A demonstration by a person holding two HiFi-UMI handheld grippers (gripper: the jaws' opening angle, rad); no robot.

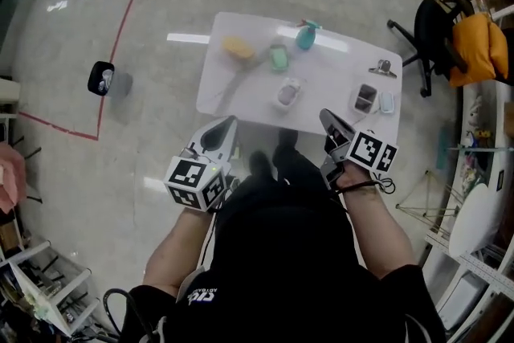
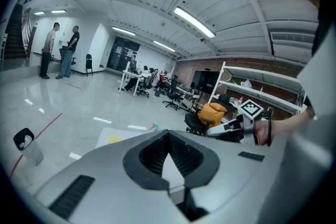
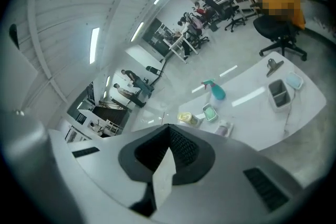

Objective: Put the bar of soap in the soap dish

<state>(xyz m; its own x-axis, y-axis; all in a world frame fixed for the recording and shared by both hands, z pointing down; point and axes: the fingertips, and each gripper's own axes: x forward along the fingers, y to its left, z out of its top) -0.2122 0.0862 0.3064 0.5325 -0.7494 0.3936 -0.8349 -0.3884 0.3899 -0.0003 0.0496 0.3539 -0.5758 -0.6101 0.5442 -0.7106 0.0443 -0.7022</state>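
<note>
both the left gripper (image 1: 227, 127) and the right gripper (image 1: 328, 118) hang close to the person's body, short of the near edge of the white rectangular bench (image 1: 337, 80). each has its dark ribbed fingers (image 2: 142, 160) pressed together on nothing. what looks like a pale lilac bar of soap (image 1: 287, 96) seems to lie inside the small clear soap dish (image 1: 295, 82) by the middle of the near edge, though it is small here. if so, keep both grippers clear of it; if it sits askew, spread the fingers wide before reaching in.
</note>
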